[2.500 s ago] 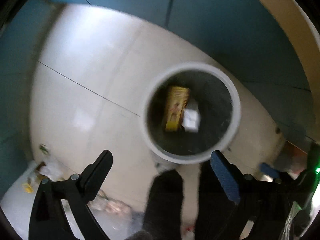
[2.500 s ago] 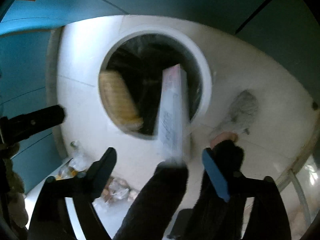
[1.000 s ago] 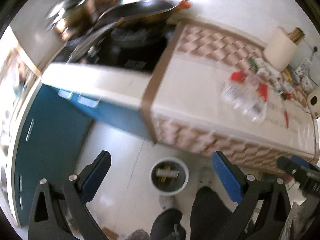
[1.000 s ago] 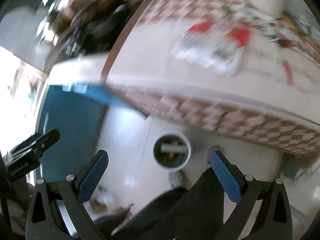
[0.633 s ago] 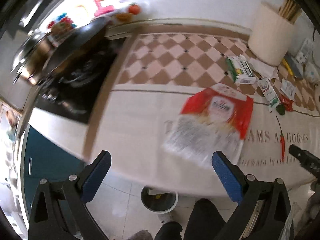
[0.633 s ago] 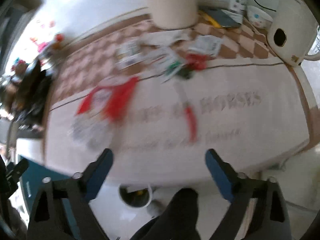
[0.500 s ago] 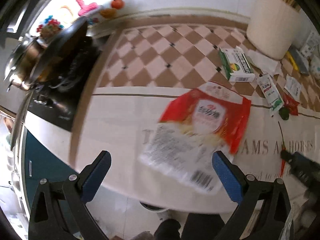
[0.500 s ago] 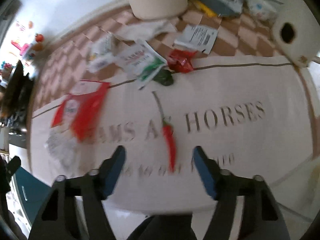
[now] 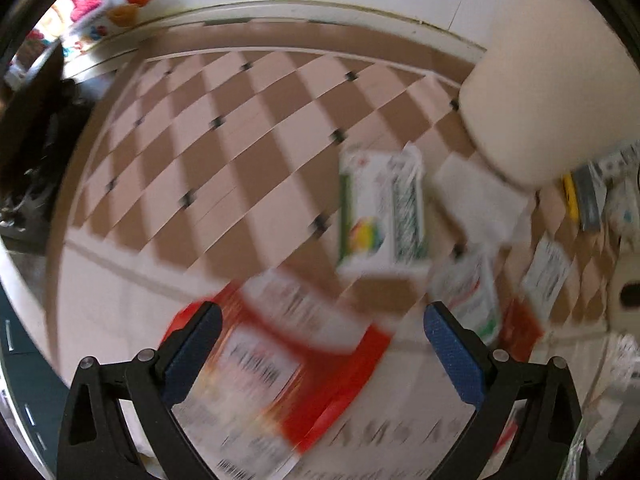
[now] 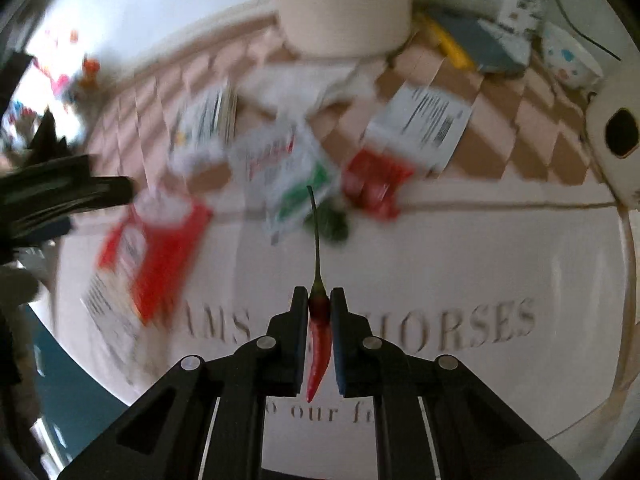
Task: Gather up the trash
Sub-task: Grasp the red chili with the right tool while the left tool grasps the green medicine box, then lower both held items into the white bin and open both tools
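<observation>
Most of the trash is not yet collected, I judge. The biggest piece, a red and white bag, lies flat on the counter between and under the fingers of my left gripper, whose jaws stand wide apart and hold nothing. Beyond it lies a white and green box, and to its right a small white-green sachet. A crumpled red wrapper lies ahead of my right gripper. This gripper has just been closing and now clamps a thin red chili; its long green stem points forward.
</observation>
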